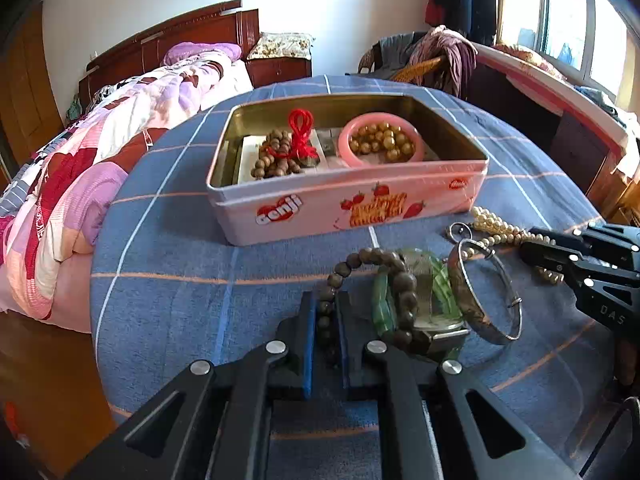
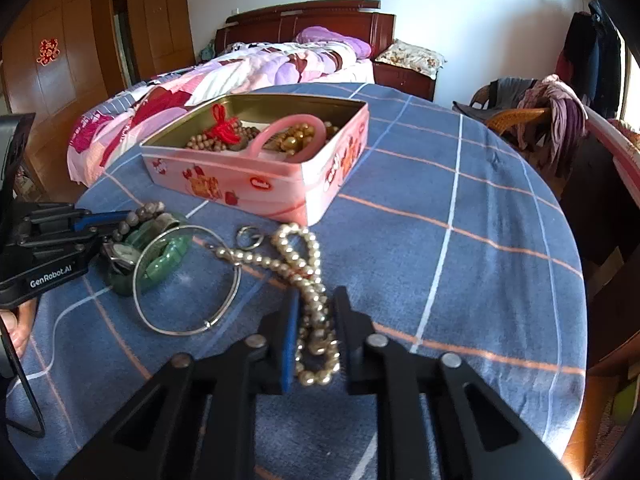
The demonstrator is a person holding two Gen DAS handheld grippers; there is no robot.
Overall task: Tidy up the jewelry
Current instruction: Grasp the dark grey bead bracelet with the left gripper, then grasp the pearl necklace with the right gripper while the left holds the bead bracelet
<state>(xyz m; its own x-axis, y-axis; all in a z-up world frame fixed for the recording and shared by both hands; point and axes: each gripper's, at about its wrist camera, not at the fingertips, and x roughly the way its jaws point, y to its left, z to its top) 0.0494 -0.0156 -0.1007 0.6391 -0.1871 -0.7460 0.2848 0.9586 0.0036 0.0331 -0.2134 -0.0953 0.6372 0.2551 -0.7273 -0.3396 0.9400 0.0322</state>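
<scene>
Blue checked cloth [image 1: 168, 248] covers the round worktop in the left wrist view, with a quilted bed [image 1: 120, 128] behind it on the left. On the cloth stands an open pink tin [image 1: 348, 200] that holds a brown bead string with a red cord [image 1: 298, 136] and a pink bangle [image 1: 380, 142] ringed around golden beads. In front of the tin lies a heap of jewelry: a green bangle [image 1: 442, 284], a silver bangle [image 1: 488, 292] leaning against it, and a wristwatch partly hidden beneath. The left tongs [image 1: 325, 320] are clenched on one side of a dark wooden bead bracelet [image 1: 400, 280], which rests across the green bangle. At the right edge the right tongs [image 1: 536, 252] reach in over a pearl necklace [image 1: 496, 228].

From the right wrist view, the same cloth [image 2: 460, 200] spreads out, the tin [image 2: 256, 176] standing far left of centre. The right tongs [image 2: 316, 324] are clenched on the doubled strands of the pearl necklace [image 2: 304, 256], whose far loop lies on the cloth near the tin. A small ring [image 2: 249, 237] lies just beside it. The silver bangle [image 2: 188, 280] rests partly on the green bangle [image 2: 168, 252], and the left tongs [image 2: 116, 220] grip the bead bracelet [image 2: 140, 212] at the left.
</scene>
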